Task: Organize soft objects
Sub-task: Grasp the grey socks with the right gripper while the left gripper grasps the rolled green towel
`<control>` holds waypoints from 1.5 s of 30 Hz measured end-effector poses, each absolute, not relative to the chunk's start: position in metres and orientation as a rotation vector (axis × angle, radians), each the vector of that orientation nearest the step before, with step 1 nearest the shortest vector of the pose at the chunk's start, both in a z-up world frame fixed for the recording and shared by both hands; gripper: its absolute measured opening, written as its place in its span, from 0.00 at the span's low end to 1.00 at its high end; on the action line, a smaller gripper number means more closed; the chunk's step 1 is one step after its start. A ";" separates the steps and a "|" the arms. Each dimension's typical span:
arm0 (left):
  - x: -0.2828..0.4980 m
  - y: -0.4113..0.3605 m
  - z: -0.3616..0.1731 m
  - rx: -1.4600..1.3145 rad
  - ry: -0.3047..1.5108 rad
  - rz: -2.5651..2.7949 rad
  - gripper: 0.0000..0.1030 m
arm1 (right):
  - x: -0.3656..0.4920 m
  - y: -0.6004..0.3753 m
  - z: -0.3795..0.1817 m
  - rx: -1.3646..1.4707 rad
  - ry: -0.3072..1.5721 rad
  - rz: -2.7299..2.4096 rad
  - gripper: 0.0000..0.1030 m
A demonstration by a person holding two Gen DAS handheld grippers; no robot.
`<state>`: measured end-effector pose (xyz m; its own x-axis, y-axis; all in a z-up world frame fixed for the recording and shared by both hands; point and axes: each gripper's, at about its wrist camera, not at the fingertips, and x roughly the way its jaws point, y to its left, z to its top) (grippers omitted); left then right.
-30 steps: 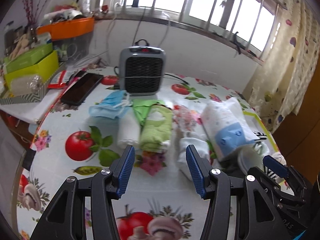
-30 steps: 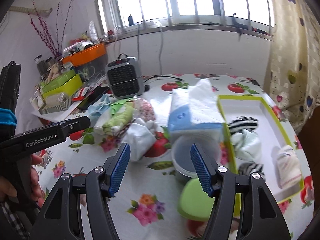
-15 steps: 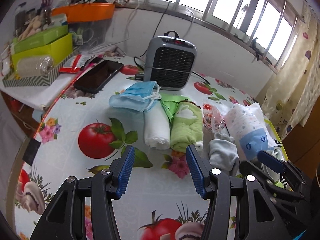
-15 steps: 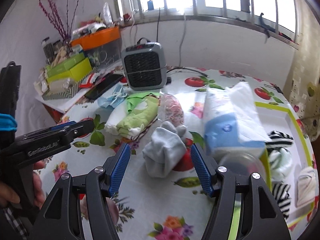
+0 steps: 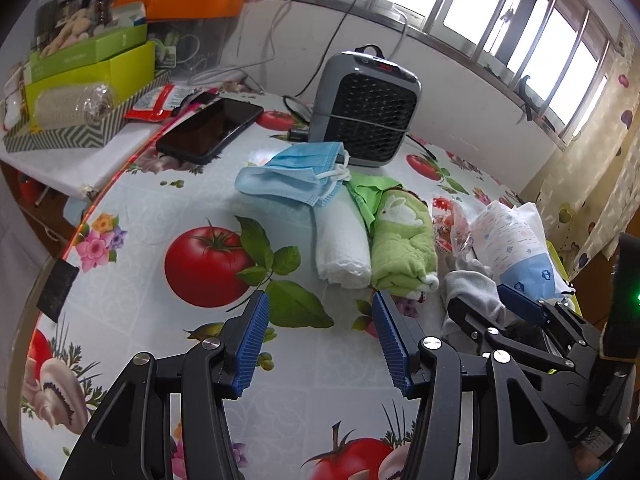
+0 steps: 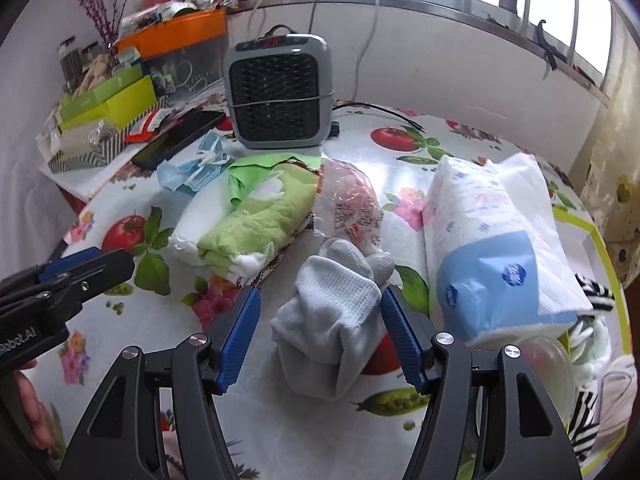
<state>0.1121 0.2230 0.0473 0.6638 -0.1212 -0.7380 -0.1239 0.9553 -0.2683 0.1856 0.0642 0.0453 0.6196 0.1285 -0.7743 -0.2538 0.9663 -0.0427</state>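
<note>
Both wrist views close, angled down — share heater (image 5: 366,114).

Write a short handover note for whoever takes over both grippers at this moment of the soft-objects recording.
Left gripper: open, empty, above bare tablecloth.
Right gripper: open, jaws either side of the grey sock bundle, not yet closed on it.
On the table: white towel roll, green towel, blue face mask, tissue pack.
Done: striped and pale sock bundles already lie in the green-rimmed tray.
Left: grasp the grey bundle, then likely sort the rest.
</note>
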 end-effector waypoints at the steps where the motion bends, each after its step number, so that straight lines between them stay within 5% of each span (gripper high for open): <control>1: 0.112 0.223 0.047 -0.311 0.849 -0.001 0.51 | 0.187 0.066 0.043 -0.163 0.880 0.211 0.61; 7: 0.115 0.224 0.045 -0.309 0.853 -0.007 0.51 | 0.187 0.064 0.036 -0.142 0.887 0.204 0.61; 9: 0.116 0.222 0.046 -0.307 0.854 -0.017 0.51 | 0.184 0.063 0.036 -0.135 0.877 0.209 0.51; 19: 0.134 0.201 0.055 -0.256 0.847 -0.069 0.54 | 0.166 0.051 0.041 -0.032 0.862 0.265 0.39; 45: 0.203 0.135 0.029 -0.027 0.957 -0.093 0.54 | 0.128 0.036 0.039 0.062 0.867 0.348 0.38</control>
<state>0.2026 0.1352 0.0291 0.5727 -0.0907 -0.8147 0.0672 0.9957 -0.0636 0.1281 0.0358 0.0386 0.5948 0.3244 -0.7355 -0.2749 0.9419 0.1931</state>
